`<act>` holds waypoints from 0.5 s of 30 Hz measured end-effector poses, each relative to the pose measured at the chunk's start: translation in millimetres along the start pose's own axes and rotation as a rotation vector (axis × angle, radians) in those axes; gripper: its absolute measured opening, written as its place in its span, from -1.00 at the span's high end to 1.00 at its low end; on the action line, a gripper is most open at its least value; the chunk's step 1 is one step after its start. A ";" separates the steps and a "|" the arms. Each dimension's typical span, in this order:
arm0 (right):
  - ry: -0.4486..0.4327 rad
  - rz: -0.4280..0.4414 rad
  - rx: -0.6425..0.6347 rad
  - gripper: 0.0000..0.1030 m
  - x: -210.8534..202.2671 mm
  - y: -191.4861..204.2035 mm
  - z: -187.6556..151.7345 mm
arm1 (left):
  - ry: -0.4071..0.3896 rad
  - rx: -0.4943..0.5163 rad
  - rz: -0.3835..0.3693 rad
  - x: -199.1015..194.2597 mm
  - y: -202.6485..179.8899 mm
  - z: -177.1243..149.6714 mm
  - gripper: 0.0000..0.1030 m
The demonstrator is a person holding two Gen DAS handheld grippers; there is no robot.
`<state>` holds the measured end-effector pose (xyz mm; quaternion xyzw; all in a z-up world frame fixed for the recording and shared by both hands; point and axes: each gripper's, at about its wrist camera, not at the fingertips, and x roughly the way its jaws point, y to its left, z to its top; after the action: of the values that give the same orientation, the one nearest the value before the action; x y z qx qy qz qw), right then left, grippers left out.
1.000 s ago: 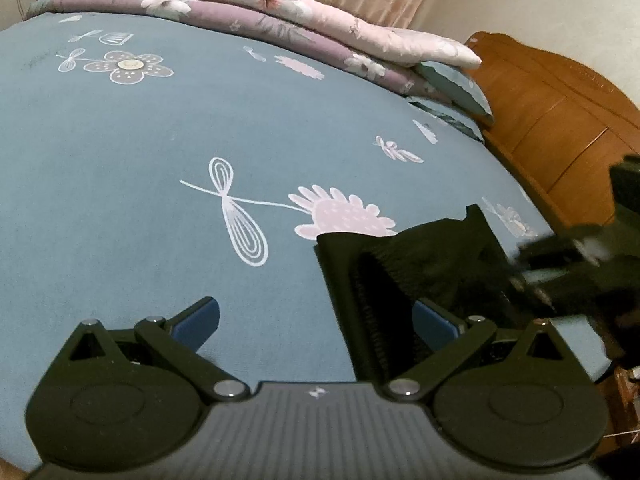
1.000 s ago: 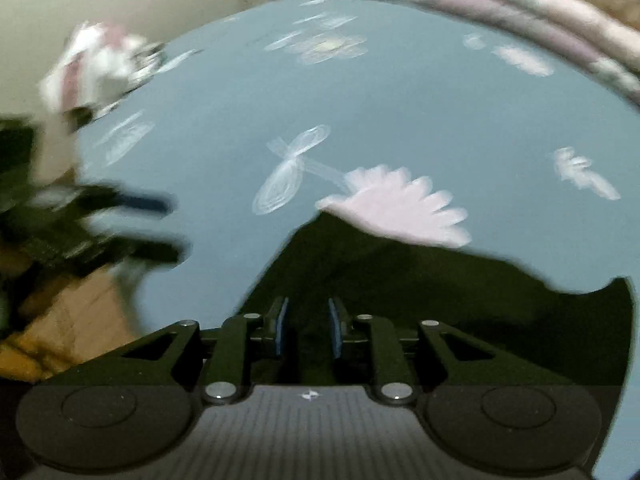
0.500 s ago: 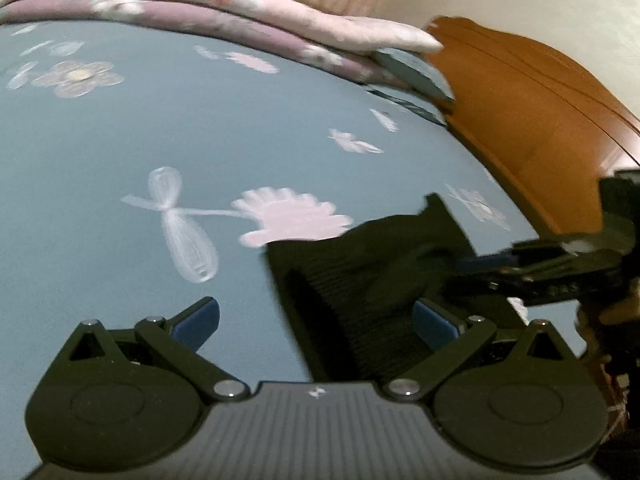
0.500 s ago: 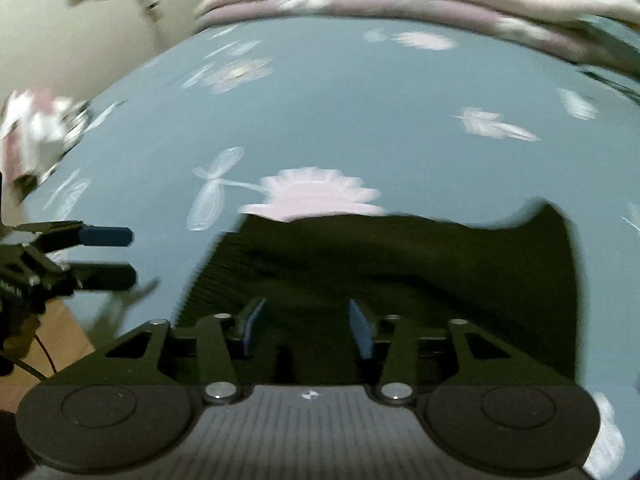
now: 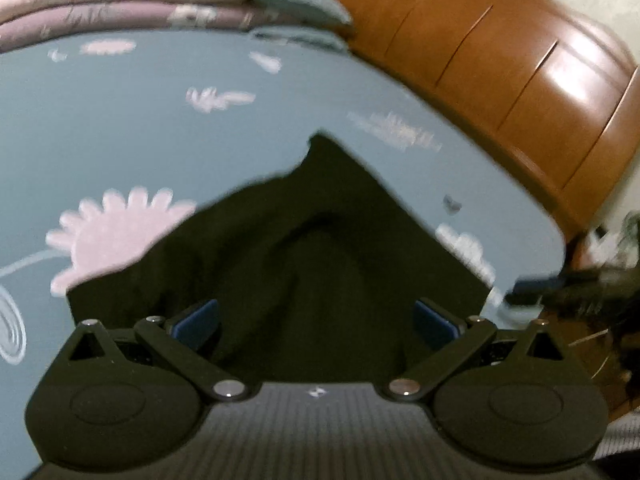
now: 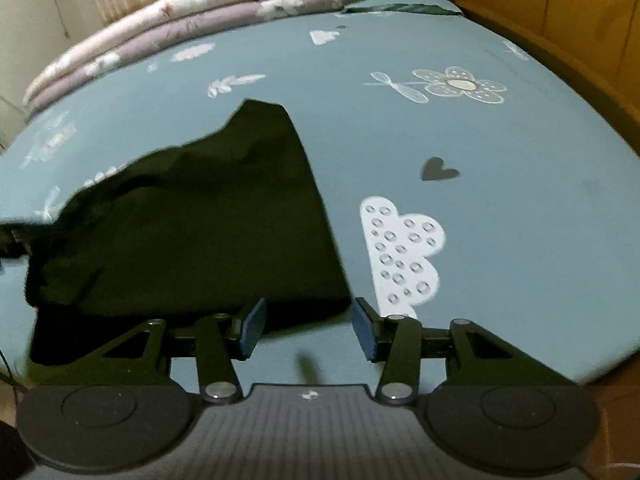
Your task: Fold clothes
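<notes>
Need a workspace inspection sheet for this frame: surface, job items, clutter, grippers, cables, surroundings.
Surface: blue bedsheet with flower and cloud prints.
Job's things: black garment lies loosely bunched on the sheet.
Clutter: nothing seen.
Grippers: left gripper open over the garment; right gripper open at the garment's near corner, having just widened, pads not pressing the cloth.
Cables: thin wires at the left view's right edge, blurred.
Surroundings: folded quilts, wooden headboard.

Blue sheet (image 6: 500, 208), folded quilts (image 6: 168, 20), prob wooden headboard (image 5: 500, 64)
</notes>
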<state>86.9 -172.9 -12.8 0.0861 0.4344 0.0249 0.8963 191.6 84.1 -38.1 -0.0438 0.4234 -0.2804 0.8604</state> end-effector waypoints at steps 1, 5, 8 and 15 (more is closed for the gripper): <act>-0.009 0.025 -0.003 -0.05 4.1 0.6 3.5 | 0.005 -0.002 0.019 0.0 2.2 -4.6 -0.98; -0.009 0.142 -0.087 -0.15 28.9 13.6 24.1 | -0.008 -0.012 0.069 -10.6 7.5 -16.5 -0.98; 0.039 0.220 -0.130 -0.16 52.3 16.3 29.7 | -0.010 -0.043 0.127 -14.0 3.0 -17.0 -0.98; 0.064 0.169 -0.139 -0.24 46.4 -30.0 27.7 | -0.017 -0.035 0.246 -10.3 -23.1 1.2 -0.98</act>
<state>136.5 -200.6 -37.2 0.0590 0.4513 0.1330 0.8804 177.2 69.8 -22.9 -0.0090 0.4230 -0.1646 0.8910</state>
